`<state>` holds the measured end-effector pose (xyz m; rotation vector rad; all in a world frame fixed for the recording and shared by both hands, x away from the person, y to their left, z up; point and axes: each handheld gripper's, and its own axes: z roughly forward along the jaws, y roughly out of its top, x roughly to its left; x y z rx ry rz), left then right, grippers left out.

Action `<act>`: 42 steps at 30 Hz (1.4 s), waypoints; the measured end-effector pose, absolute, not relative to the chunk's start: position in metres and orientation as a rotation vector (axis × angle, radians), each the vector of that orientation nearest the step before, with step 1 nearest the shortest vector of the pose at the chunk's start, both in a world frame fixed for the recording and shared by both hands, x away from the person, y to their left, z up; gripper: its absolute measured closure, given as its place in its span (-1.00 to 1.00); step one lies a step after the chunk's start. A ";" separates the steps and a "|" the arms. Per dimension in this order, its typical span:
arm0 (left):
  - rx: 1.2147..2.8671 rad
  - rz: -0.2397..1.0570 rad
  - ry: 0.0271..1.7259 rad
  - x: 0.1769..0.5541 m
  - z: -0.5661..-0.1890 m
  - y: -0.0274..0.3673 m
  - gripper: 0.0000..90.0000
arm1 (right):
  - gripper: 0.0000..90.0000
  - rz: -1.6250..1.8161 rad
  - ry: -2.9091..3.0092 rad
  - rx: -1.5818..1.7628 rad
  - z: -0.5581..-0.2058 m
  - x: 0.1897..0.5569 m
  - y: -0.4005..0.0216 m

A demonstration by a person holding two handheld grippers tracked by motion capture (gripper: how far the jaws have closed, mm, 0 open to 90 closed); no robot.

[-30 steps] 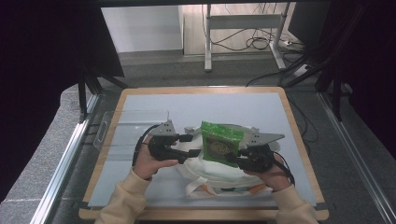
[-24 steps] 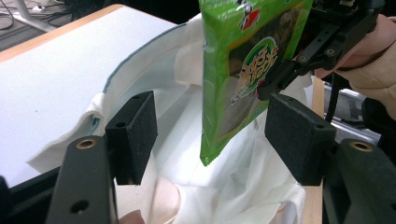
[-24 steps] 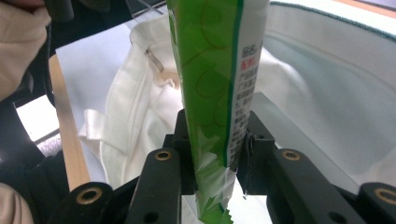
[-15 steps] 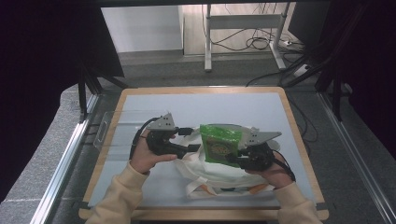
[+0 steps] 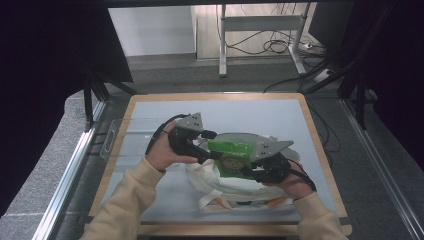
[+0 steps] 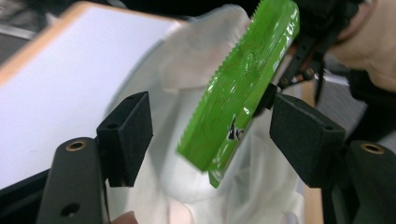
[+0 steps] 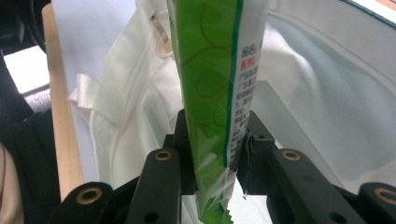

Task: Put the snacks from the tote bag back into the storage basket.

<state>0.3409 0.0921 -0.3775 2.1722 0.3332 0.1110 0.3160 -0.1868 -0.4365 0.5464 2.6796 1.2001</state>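
Observation:
A green snack packet hangs upright over a white cloth bag on the table. My right gripper is shut on the packet's lower end; in the right gripper view its pads pinch the packet above the bag. My left gripper is at the packet's left side. Its jaws have just been opening. In the left gripper view the packet hangs between the wide-apart pads without touching them, with the bag behind.
The table has a pale blue top with a wooden rim. A clear plastic piece lies along its left edge. Bag straps trail toward the front edge. Cables and a metal stand are on the floor beyond the table.
My left gripper has lifted and drawn a little away from the packet's left side. The right gripper and the packet have stayed put.

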 end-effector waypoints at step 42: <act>2.274 0.109 0.263 0.342 -0.373 0.102 0.68 | -0.02 1.426 2.515 0.664 -0.422 0.305 -0.213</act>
